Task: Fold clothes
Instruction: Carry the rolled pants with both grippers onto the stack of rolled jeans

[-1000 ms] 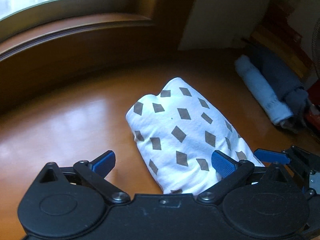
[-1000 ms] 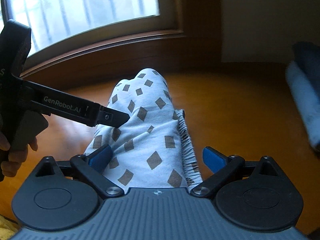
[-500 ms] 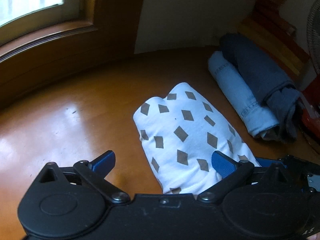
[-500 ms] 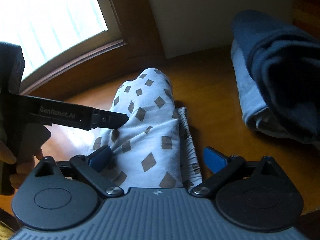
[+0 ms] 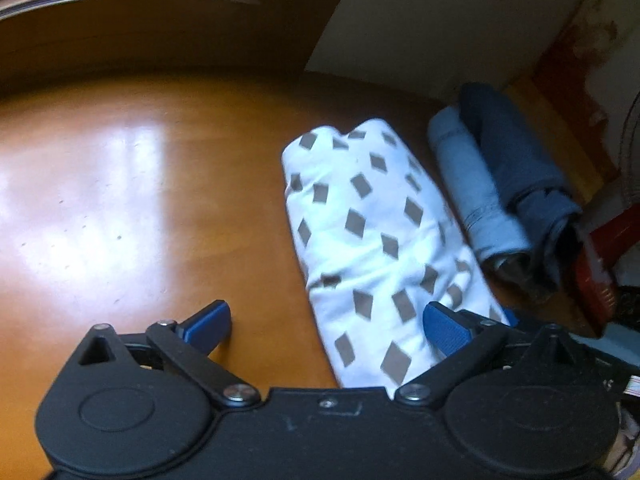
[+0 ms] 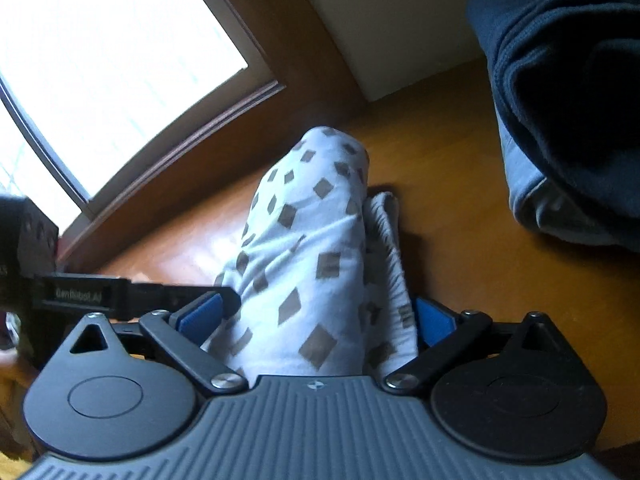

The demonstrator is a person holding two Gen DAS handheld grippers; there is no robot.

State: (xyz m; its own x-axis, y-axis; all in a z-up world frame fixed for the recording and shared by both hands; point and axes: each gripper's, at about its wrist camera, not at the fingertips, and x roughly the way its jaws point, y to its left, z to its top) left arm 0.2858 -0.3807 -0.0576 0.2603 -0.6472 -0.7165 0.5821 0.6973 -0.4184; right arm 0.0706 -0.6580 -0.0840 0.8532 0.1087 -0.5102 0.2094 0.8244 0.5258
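A folded white garment with brown diamonds [image 5: 368,232] lies lengthwise on the wooden table [image 5: 120,200]. My left gripper [image 5: 326,324] is open. Its right finger rests against the garment's near end and its left finger sits over bare wood. In the right wrist view the garment [image 6: 308,240] fills the space between the fingers of my right gripper [image 6: 316,318], which is open wide and straddles its near end. The gathered waistband shows along its right side. The left gripper's black finger [image 6: 168,298] touches the garment's left flank.
A light blue roll [image 5: 472,192] and a dark blue roll [image 5: 516,160] lie just right of the garment, with the dark roll [image 6: 560,80] looming close at the upper right. A red object [image 5: 596,280] sits beyond them. A window [image 6: 100,60] and wooden sill run behind.
Both grippers and the garment have shifted right toward the rolled clothes, which now sit much closer. The garment has slid from the middle of the left gripper's opening toward its right finger.
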